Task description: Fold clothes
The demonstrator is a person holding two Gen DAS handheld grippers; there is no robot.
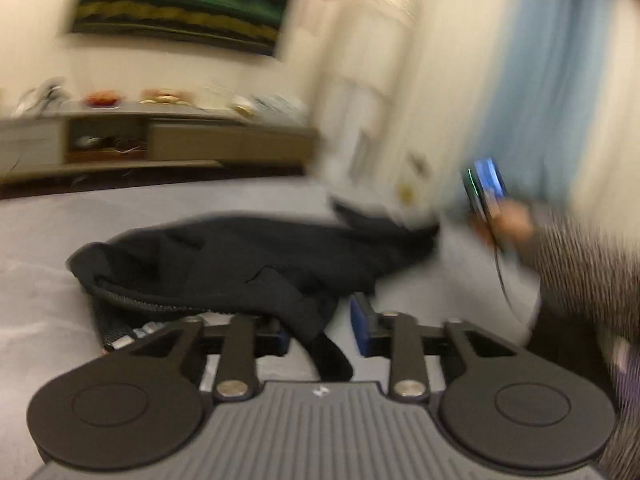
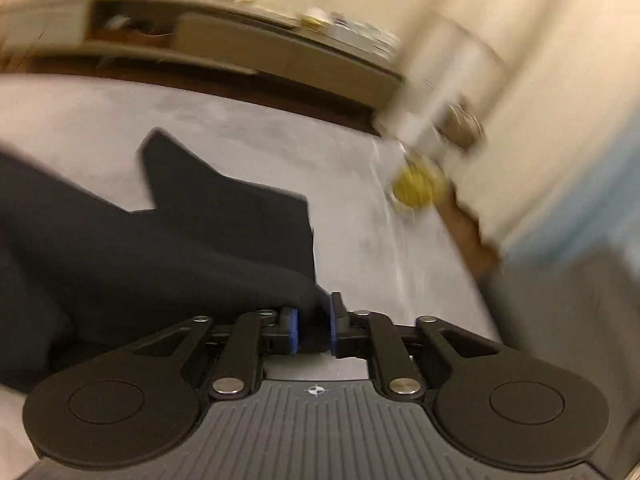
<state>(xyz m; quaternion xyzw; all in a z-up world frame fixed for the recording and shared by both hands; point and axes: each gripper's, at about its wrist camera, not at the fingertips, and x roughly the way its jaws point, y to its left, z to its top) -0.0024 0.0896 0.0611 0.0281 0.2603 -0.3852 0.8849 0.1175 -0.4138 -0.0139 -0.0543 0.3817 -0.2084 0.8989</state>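
Bedding (image 2: 240, 120) in pale grey fills both blurred views — on it lies a rumpled black garment (image 1: 248, 260), spread toward the left. The left gripper (image 1: 320, 332) has its jaws apart, a hanging fold of the cloth between them, the right pad clear of it. The right gripper (image 2: 312, 330) has its jaws clamped on a bunched edge of the same garment.

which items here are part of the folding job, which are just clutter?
Job:
- crumpled black garment on the grey cloth surface
- left gripper, black fabric strip between its pads
- right gripper, black cloth between its pads

Clutter:
- long low beige sideboard
- dark green-and-yellow wall picture
- pale blue curtain
- blurred round yellow object
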